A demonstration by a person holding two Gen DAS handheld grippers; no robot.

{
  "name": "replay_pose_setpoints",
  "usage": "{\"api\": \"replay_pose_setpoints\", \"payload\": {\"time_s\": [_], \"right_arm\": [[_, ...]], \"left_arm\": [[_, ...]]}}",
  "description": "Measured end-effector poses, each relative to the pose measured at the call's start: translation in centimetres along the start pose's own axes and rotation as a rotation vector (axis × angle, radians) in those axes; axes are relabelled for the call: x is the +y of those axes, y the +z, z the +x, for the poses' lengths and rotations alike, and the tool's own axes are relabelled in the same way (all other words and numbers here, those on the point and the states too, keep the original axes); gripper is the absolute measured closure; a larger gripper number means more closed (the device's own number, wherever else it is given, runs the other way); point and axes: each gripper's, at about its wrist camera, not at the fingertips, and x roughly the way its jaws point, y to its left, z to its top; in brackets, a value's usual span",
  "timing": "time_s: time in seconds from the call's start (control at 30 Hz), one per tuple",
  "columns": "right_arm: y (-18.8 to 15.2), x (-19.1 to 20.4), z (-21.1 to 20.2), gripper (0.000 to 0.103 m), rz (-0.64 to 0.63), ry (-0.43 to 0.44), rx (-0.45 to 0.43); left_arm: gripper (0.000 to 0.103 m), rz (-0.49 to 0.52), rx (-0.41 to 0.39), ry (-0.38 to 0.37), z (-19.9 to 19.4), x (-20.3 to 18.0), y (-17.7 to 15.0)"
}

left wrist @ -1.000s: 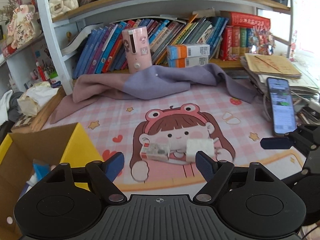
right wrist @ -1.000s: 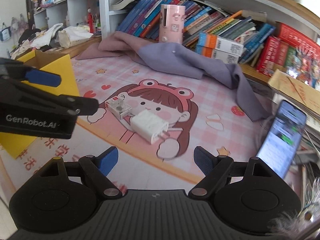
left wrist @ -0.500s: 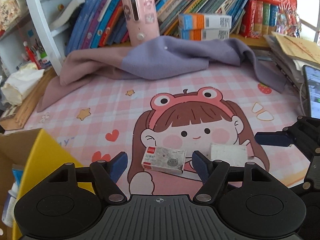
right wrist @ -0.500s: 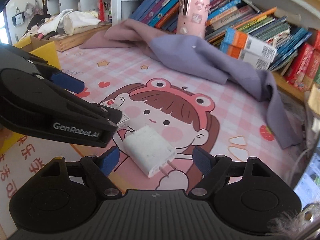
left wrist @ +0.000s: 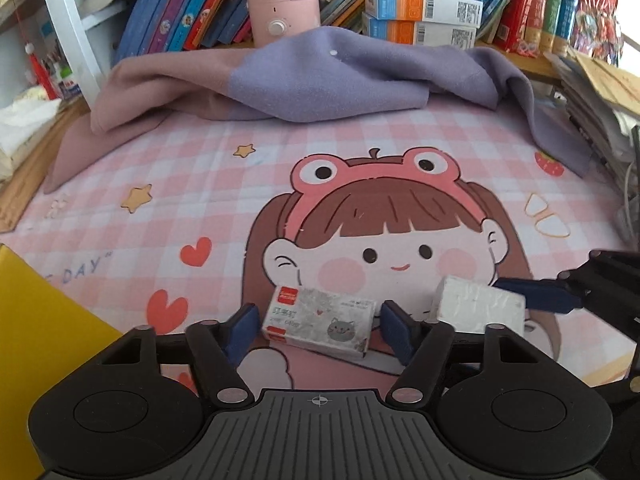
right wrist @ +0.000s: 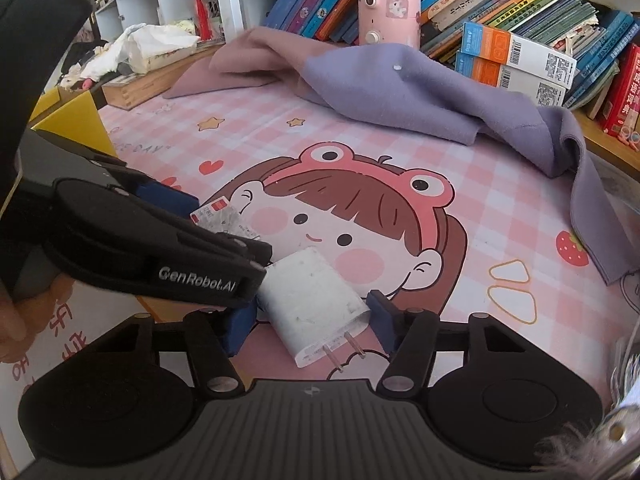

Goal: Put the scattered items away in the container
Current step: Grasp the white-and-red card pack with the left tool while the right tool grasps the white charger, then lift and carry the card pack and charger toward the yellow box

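Left gripper [left wrist: 318,330] straddles the box [left wrist: 320,322], right gripper [right wrist: 310,318] the charger [right wrist: 314,300]; both jaws open, seemingly untouching. Each should close squarely before lifting.

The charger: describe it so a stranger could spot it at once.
Find the pink checked mat with the cartoon girl in a frog headband. Below her cheek lies the charger, between the right tool's blue pads. Unlike the printed cat box beside it, it is plain white with two metal prongs.
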Motion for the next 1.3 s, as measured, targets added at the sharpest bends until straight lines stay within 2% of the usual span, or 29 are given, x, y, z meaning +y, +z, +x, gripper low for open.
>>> {"api": "replay_pose_setpoints", "payload": {"time_s": [0.23,0.47,0.67,0.93,1.17,1.3], "right_arm": [[-0.2,-0.3,-0.5,0.055,0.009,-0.010,0.001],[-1.3,-0.1,-2.3,0.056,0.023,-0.027,0.005],[-2.7,0.7,-4.6,0.056,0.036,-0.026,0.022],[-5.0,1.5,-7.8,0.056,0.059,-0.074,0.052],[-5.6,2.3,-9.6,0.056,0.062,-0.101,0.037],[-5.7,3.1,-10.4,0.056,0.055,-0.106,0.049]], "left_arm": [[0.047,0.015,-0.002,0.012,-0.6,-0.4,-0.4],[0.047,0.010,-0.066,-0.017,-4.4,-0.5,-1.2],[0.047,-0.013,-0.083,-0.047,-7.6,-0.7,-2.7],[0.047,0.026,-0.106,-0.088,-12.2,-1.5,-5.3],[0.047,-0.038,-0.135,-0.121,-15.1,-1.3,-7.2],[0.047,-0.037,-0.137,-0.141,-16.1,-1.0,-8.3]]}}
